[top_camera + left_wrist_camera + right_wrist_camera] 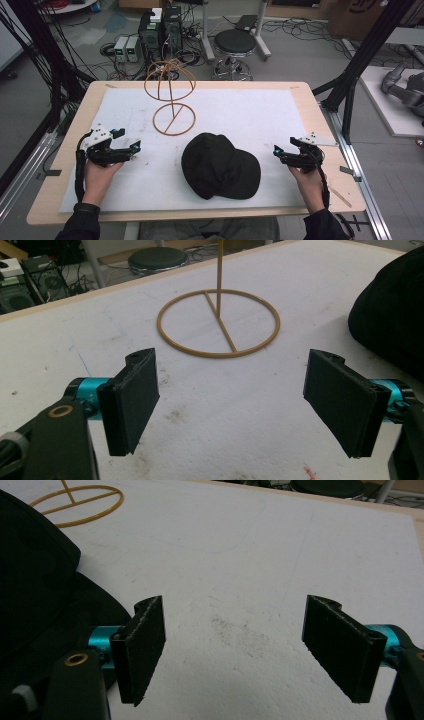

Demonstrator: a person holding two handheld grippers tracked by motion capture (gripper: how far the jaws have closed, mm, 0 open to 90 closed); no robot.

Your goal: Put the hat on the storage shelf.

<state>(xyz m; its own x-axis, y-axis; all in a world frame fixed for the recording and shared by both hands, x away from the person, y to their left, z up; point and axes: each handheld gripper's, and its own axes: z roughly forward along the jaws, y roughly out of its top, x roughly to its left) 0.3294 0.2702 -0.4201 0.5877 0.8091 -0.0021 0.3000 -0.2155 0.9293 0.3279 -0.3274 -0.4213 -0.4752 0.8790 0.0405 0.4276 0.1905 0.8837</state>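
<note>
A black cap (220,166) lies on the white sheet near the table's front, brim toward the right. Behind it stands a tan wire hat stand (171,95) with a ring base (218,323) and a domed top. My left gripper (131,148) hovers at the left of the cap, jaws open and empty, in its own view (232,407) pointing toward the ring base. My right gripper (278,152) is at the cap's right, also open and empty (235,650); the cap (37,590) shows at the left of its view.
The white sheet (260,115) covers most of the wooden table (70,145). Beyond the far edge stand a black stool (235,42) and computer boxes (160,32) with cables. Black frame posts (367,55) flank the table.
</note>
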